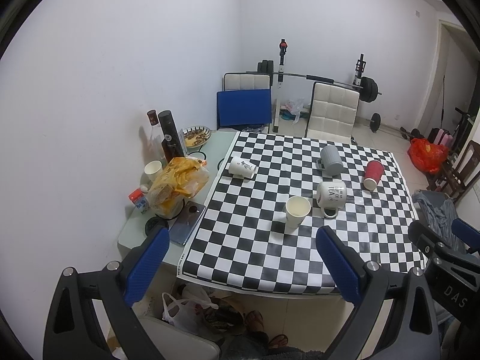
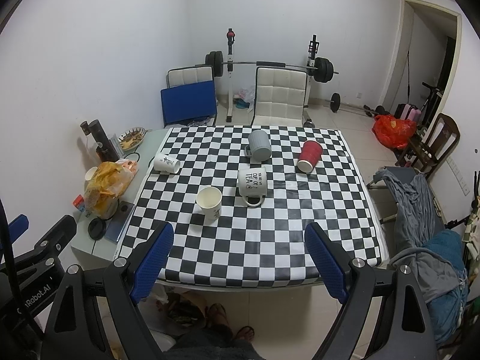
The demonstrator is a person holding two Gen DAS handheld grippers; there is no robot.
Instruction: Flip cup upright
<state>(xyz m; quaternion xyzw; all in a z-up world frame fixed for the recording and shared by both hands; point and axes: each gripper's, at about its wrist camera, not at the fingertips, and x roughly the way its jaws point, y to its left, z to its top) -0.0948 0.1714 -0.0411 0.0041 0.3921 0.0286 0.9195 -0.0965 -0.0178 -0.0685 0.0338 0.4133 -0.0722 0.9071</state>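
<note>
**Five cups on the checkered cloth, both grippers hanging back with nothing in them**

So here's the layout. The table [image 2: 144, 150] has a black-and-white checkered cloth [image 2: 270, 234] over most of it, and five cups sit on that cloth. The plain paper cup [image 2: 210, 202] nearest the front edge is already upright, mouth up. Just behind and to its right is the white "cup of tea" mug [image 2: 252, 183], mouth down, with its handle pointing toward the camera. Further back is a grey ribbed mug [image 2: 259, 145], also mouth down, handle to the left. The red paper cup [image 2: 310, 156] is lying on its side on the right part of the cloth, open end facing the front. The white printed paper cup [image 2: 166, 163] is on its side too, over by the cloth's left edge.

The left gripper [image 1: 243, 237] has its blue fingers spread wide, holding nothing, hovering above the near edge of the table. The right gripper [image 2: 240, 234] looks the same: wide open, empty, well short of the cups.

On the bare strip of table left of the cloth there's a bag of snacks [image 2: 108, 186], two dark bottles [image 2: 100, 141], a phone [image 2: 120, 220] and a plate of food [image 2: 131, 138]. Behind the table there's a white chair [image 2: 280, 99] and a barbell rack [image 2: 270, 66].
</note>
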